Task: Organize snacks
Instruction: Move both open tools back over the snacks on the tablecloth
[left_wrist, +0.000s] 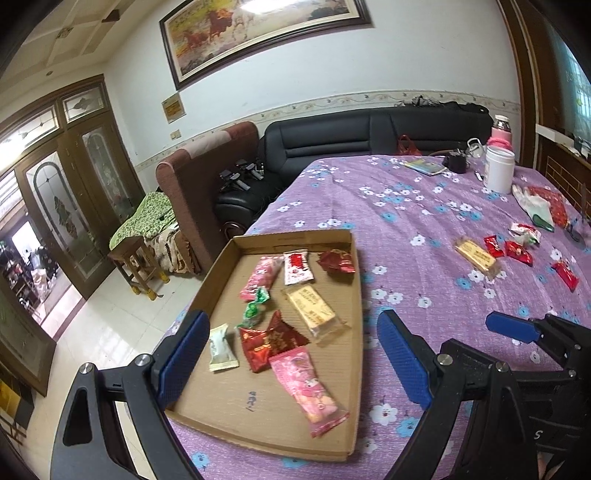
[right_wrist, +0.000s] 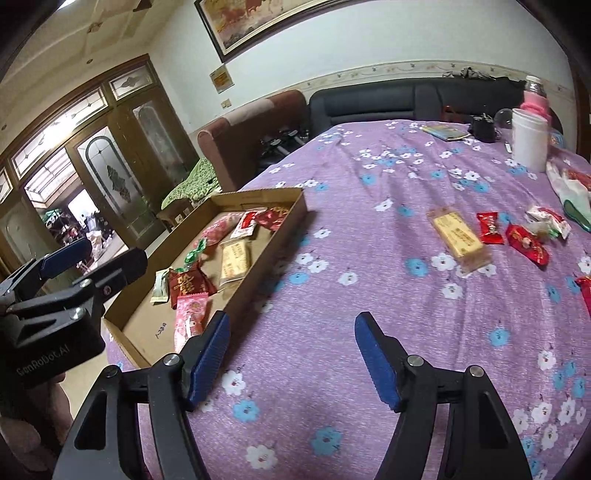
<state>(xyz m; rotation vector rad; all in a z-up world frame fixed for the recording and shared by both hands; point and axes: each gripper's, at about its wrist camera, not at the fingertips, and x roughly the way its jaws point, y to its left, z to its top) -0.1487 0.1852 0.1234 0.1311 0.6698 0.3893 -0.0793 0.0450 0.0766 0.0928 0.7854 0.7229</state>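
A shallow cardboard tray (left_wrist: 291, 236) sits at the left edge of the purple flowered cloth. It holds several wrapped snacks, among them a pink packet (left_wrist: 310, 391), a yellow bar (left_wrist: 314, 308) and a green candy (left_wrist: 255, 306). My left gripper (left_wrist: 293, 358) hangs open over the tray's near end, with nothing gripped. My right gripper (right_wrist: 291, 358) stands open above bare cloth to the right of the tray (right_wrist: 258, 194). Farther right on the cloth lie a yellow bar (right_wrist: 458, 236) and red candies (right_wrist: 489, 227).
A white jar (right_wrist: 528, 140), a pink-lidded bottle (right_wrist: 535, 98), a booklet (right_wrist: 445, 133) and a white bag (right_wrist: 565, 184) crowd the far right of the table. Off the table's left edge stand a black sofa (left_wrist: 369, 136), a brown armchair (left_wrist: 207, 177) and a wooden stool (left_wrist: 136, 266).
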